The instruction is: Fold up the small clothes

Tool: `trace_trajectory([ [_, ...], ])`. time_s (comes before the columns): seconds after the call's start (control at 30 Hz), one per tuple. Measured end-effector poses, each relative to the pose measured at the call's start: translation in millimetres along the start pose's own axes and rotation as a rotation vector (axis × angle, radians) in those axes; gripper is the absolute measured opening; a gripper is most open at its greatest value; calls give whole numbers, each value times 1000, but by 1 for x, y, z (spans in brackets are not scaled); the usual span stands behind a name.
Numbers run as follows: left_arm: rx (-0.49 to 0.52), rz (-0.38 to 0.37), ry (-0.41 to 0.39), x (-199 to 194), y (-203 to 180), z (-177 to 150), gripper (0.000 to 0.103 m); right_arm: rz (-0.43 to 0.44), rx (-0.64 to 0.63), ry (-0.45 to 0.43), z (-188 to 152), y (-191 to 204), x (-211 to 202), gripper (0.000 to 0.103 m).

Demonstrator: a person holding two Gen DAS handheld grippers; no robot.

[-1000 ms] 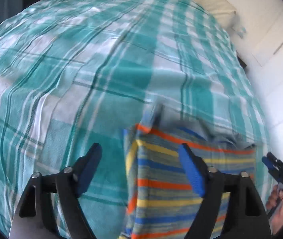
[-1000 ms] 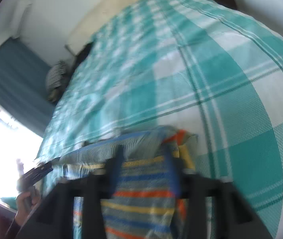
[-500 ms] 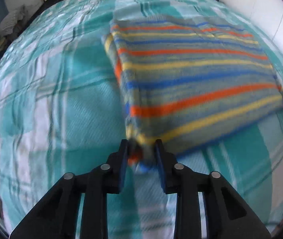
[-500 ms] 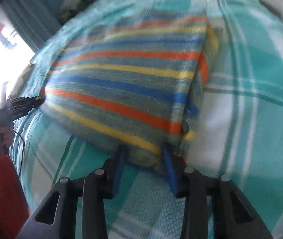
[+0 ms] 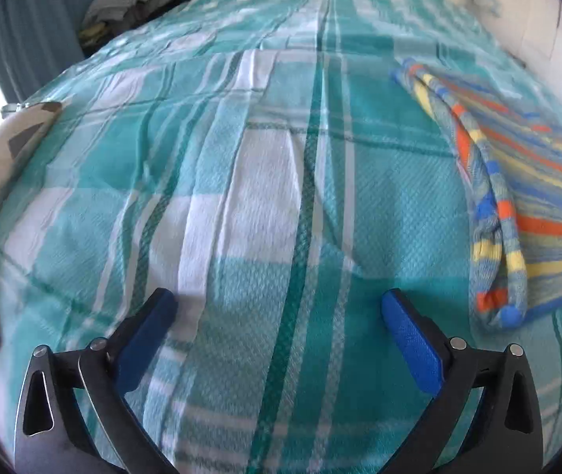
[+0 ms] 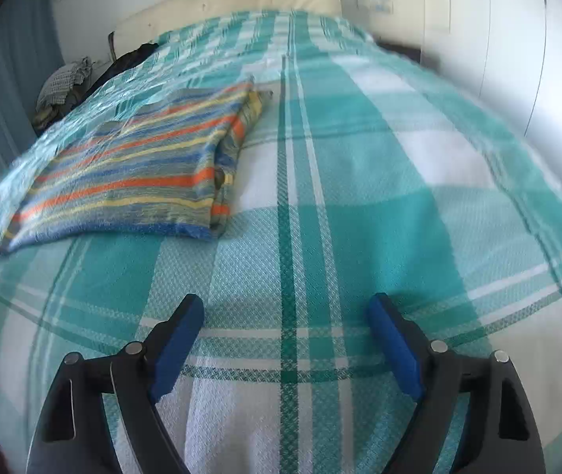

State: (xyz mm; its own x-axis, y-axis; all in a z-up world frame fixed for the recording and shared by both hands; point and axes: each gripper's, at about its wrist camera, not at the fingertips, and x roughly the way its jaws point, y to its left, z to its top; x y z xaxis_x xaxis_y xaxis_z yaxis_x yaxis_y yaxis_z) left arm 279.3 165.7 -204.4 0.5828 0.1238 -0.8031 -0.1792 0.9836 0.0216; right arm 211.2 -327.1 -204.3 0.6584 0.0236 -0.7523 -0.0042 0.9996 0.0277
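Note:
A folded striped garment (image 5: 533, 201) in blue, orange, yellow and grey lies flat on the teal-and-white plaid bedspread (image 5: 241, 197). In the left wrist view it is at the right, and my left gripper (image 5: 277, 316) is open and empty, to its left and apart from it. In the right wrist view the garment (image 6: 130, 166) lies at the left, and my right gripper (image 6: 284, 316) is open and empty, nearer than it and to its right, over bare bedspread (image 6: 359, 197).
A cream headboard cushion (image 6: 233, 4) and white wall close the far end. A heap of clothes (image 6: 63, 87) and a dark item (image 6: 130, 59) sit by the blue curtain (image 5: 36, 31). A patterned pillow (image 5: 0, 158) lies at the bed's left edge.
Both grippers were shut on the near corners of the garment half a second ago. They have let go, opened, and drawn back sideways; the garment now lies flat.

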Motion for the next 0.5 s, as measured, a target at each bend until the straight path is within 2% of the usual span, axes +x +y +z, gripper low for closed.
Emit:
trace_trajectory([
  [0.07,7,15,-21,-7,-3,-2,103,-28,-46,29,0,11,6,96],
  [0.13,18,27,-30,-7,-7,-5,103,-13,-49,38,0,10,9,99],
  [0.27,-8,-7,-27,-6,0,-7,103,51,-4,26,-1,-2,10,101],
  [0.5,-3,0,-26,-2,1,-4,103,6,-42,28,5,9,13,103],
])
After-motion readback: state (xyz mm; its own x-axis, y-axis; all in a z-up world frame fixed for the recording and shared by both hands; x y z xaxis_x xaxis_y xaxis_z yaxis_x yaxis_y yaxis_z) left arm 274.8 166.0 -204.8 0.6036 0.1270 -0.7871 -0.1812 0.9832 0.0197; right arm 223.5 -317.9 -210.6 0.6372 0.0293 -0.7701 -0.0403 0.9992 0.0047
